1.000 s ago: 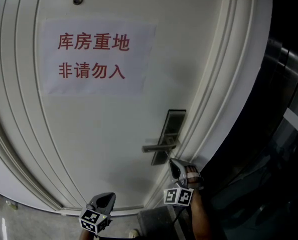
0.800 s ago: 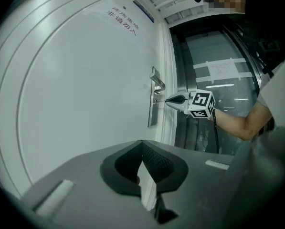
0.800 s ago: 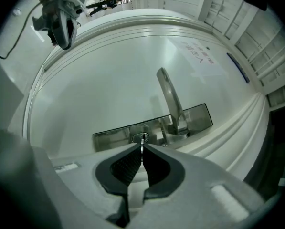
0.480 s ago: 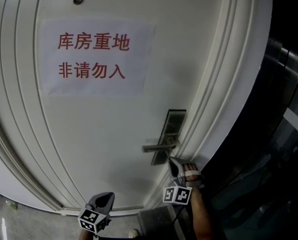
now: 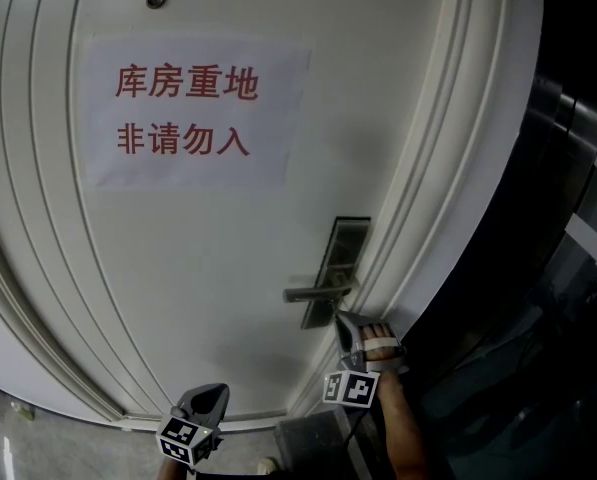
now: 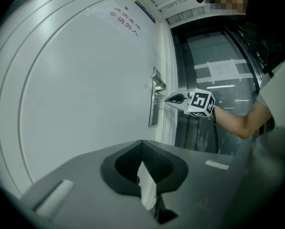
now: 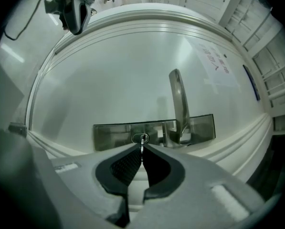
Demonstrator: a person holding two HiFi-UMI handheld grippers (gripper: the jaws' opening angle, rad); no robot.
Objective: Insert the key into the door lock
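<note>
The key (image 7: 142, 146) sits with its tip in the keyhole (image 7: 141, 138) just below the handle (image 7: 178, 104), pinched in my right gripper (image 7: 141, 152), whose closed jaws have just rolled slightly, so I judge insertion nearly done, while my left gripper (image 6: 142, 143) hangs closed and empty well below that handle.

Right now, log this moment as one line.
right gripper: shut on key | key tip at keyhole | left gripper: shut, empty, away from lock | door handle: not gripped

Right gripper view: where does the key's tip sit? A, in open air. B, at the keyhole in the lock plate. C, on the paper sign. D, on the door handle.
B: the key, pinched in the right gripper's shut jaws, meets the keyhole.
</note>
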